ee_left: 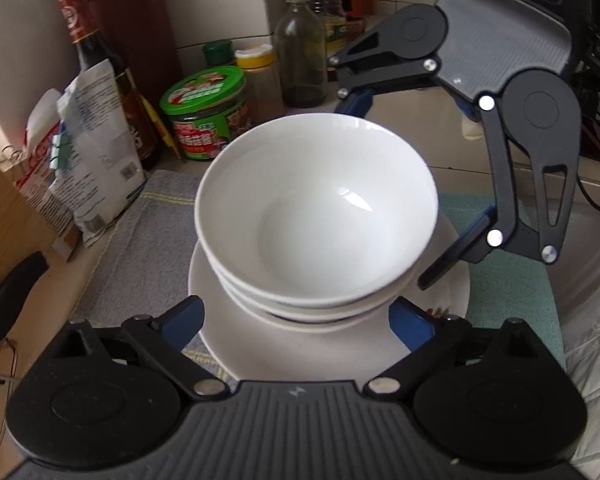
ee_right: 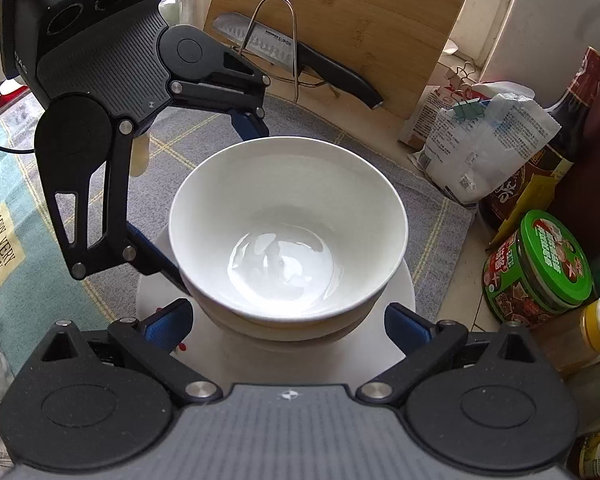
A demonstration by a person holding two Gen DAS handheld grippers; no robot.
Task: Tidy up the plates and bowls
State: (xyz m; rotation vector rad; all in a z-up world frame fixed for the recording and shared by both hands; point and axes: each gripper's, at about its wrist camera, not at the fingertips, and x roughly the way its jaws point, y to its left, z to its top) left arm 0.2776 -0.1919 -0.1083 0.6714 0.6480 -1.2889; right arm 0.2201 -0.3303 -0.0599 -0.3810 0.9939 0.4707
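Between both grippers, a stack of white bowls (ee_left: 316, 216) sits on a white plate (ee_left: 332, 352) on the tabletop's cloth (ee_left: 140, 248). Left gripper (ee_left: 300, 318) and right gripper (ee_right: 288, 322) stand spread wide, pads seemingly clear of the bowls.

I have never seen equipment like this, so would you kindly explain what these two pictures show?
These are two hand-held grippers, each carrying a wide-angle camera that looks along its own blue-tipped fingers. One picture comes from the left gripper, the other from the right gripper, and each also shows the other gripper across from it. Between them, a stack of white ceramic bowls sits on a white plate on a grey checked cloth. Both grippers stand open around the stack and hold nothing. Around it are a green-lidded jar, bottles and a black-handled knife.
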